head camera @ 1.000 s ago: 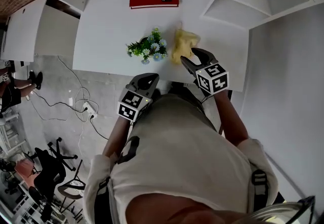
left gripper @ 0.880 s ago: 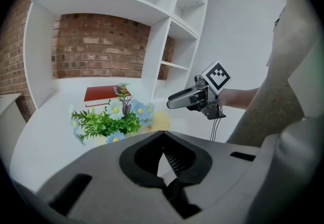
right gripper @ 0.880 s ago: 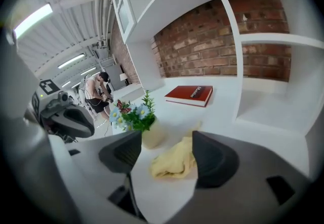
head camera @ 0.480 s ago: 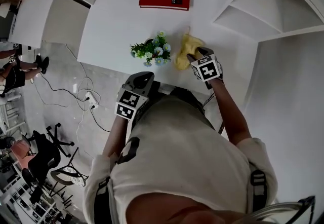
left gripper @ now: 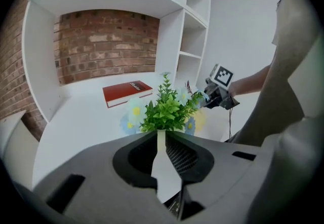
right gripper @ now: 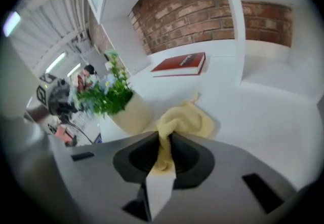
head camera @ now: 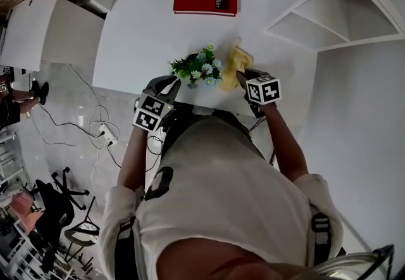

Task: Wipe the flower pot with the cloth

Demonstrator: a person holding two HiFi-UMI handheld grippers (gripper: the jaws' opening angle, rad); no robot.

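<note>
Cloth (right gripper: pixel 185 119) by flower pot (right gripper: pixel 129 112) near table (head camera: pixel 142 31) edge, right hand-held gripper (right gripper: pixel 164 138) closing on it, left hand-held gripper (left gripper: pixel 161 136) jaws together.

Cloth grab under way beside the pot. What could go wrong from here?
1. The right gripper is closing its jaws on just a bunched fold of the cloth; it might slip free during wiping.
2. The flower pot stands near the front edge of the table, unheld: the left gripper is shut and short of it, so a push could tip it.
</note>
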